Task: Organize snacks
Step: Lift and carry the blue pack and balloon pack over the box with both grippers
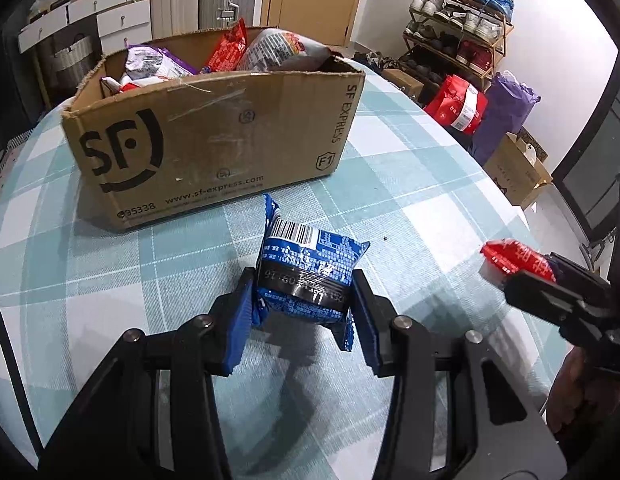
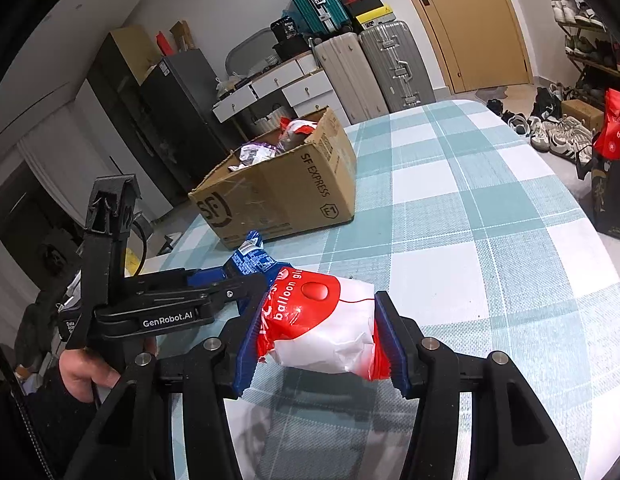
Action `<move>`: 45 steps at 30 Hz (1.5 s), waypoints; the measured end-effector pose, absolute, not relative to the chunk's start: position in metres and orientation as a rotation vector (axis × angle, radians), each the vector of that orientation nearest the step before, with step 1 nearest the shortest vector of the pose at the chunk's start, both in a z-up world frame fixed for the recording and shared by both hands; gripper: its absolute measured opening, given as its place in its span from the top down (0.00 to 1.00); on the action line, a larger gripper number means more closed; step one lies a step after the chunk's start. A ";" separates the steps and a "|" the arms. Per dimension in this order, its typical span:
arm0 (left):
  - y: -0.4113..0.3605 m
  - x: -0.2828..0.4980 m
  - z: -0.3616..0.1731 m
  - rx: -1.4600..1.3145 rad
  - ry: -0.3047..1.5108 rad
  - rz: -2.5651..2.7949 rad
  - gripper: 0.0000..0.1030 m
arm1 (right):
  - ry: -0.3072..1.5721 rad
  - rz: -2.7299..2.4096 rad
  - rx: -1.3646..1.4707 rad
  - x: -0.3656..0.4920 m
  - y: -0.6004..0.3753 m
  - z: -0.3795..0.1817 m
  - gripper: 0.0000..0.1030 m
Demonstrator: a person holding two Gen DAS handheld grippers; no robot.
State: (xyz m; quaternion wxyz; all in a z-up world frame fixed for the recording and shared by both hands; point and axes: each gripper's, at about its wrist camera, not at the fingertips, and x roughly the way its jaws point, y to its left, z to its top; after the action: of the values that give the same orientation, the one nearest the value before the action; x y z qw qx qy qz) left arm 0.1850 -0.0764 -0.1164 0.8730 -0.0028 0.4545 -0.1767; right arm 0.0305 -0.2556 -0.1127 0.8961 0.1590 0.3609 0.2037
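My left gripper (image 1: 303,300) is shut on a blue snack packet (image 1: 310,270), held just above the checked tablecloth, a short way in front of the SF Express cardboard box (image 1: 213,148). The box holds several snack bags, red, purple and white. My right gripper (image 2: 316,338) is shut on a red and white snack packet (image 2: 322,328), held above the table to the right of the left gripper. In the left wrist view the right gripper (image 1: 506,272) shows at the right edge with the red packet (image 1: 514,258). The box also shows in the right wrist view (image 2: 277,196).
The table carries a teal and white checked cloth (image 1: 410,200). Beyond its far edge stand suitcases (image 2: 374,68), white drawers (image 1: 109,12) and a shoe rack (image 1: 458,28). Red and purple bags (image 1: 478,108) sit on the floor to the right.
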 end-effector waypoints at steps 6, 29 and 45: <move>-0.063 0.163 -0.097 -0.018 0.913 -0.355 0.58 | 0.735 0.442 0.302 0.022 -0.244 -0.103 0.49; 0.036 0.162 -0.008 -0.083 0.786 -0.248 0.58 | 0.693 0.596 0.238 0.080 -0.186 -0.028 0.49; 0.042 0.232 0.039 -0.079 0.755 -0.251 0.58 | 0.640 0.627 0.186 0.158 -0.166 0.020 0.49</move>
State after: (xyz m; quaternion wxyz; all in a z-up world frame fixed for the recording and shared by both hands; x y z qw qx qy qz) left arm 0.2318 0.0424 0.0392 0.9212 -0.0382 0.3674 -0.1220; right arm 0.1584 -0.1662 0.0205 0.8971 0.0899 0.3089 0.3028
